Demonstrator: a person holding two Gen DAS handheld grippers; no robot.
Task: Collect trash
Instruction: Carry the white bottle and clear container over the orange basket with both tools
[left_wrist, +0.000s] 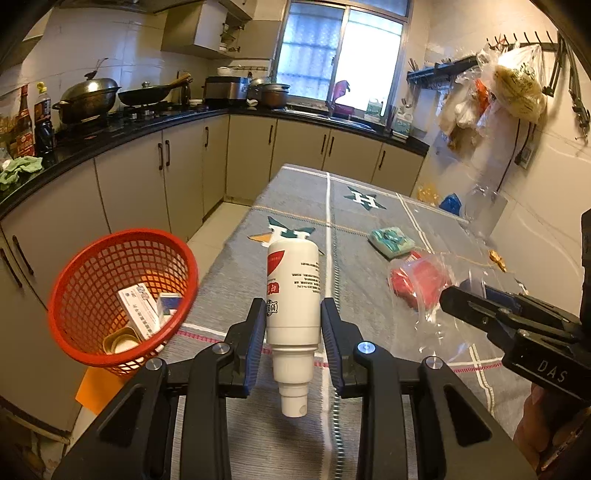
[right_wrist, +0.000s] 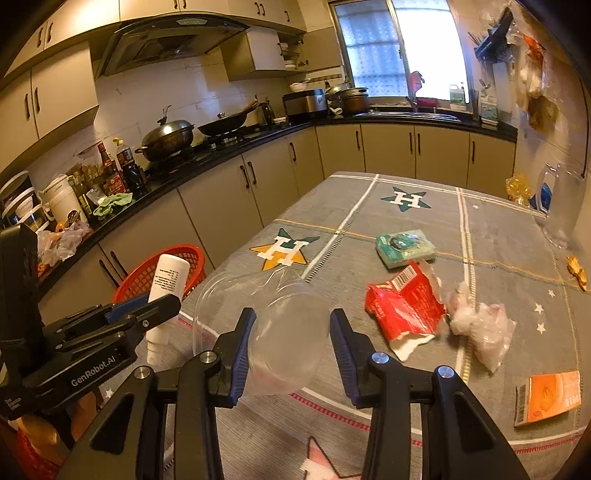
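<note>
Two star emblems mark the kitchen table's grey cloth.

I see the table under a grey cloth with white lines and star-H emblems. On it: green packet mid-table, torn red wrapper nearer me, crumpled clear bag touching its right side, orange packet near the right front edge. Small gold wrapper at right edge, clear pitcher in the far right corner.
</note>
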